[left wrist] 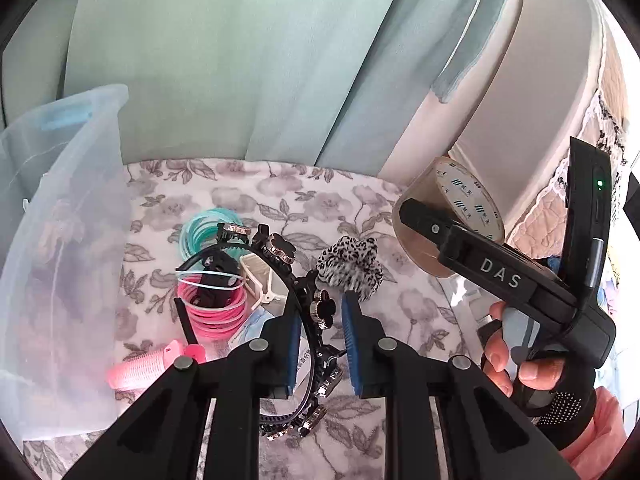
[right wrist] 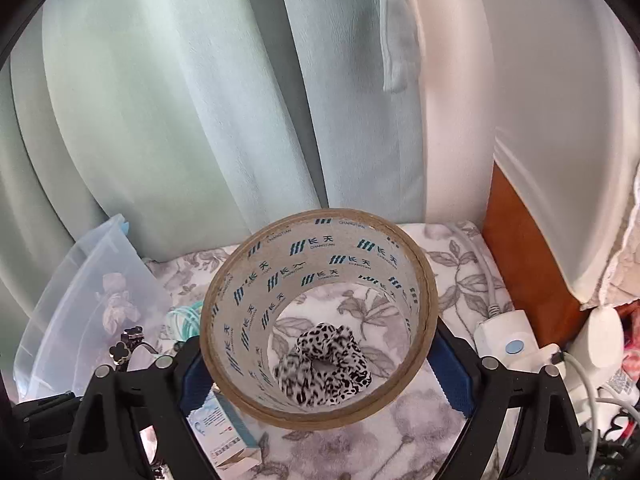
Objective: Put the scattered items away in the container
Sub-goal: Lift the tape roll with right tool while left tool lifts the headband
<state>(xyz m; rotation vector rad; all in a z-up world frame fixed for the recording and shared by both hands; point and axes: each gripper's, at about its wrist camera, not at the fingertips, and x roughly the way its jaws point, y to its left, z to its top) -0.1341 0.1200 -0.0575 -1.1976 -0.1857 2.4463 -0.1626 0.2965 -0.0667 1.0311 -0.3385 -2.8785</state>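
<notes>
My right gripper (right wrist: 320, 364) is shut on a brown tape roll (right wrist: 320, 236), held above the floral cloth; it also shows in the left wrist view (left wrist: 440, 208). My left gripper (left wrist: 320, 344) straddles a black jewelled headband (left wrist: 296, 284) with a gap on each side. The clear plastic container (left wrist: 60, 240) stands at the left, also in the right wrist view (right wrist: 80, 304). A leopard scrunchie (left wrist: 352, 260) lies on the cloth and shows through the roll (right wrist: 324, 364). Pink (left wrist: 216, 312) and teal (left wrist: 200, 232) bangles and a pink hair roller (left wrist: 140, 368) lie by the container.
A white clip (left wrist: 260, 276) lies among the bangles. A small blue-white box (right wrist: 228, 428) lies under my right gripper. A white power strip with cables (right wrist: 516, 344) sits at the right. Green curtains (left wrist: 240, 60) hang behind the table.
</notes>
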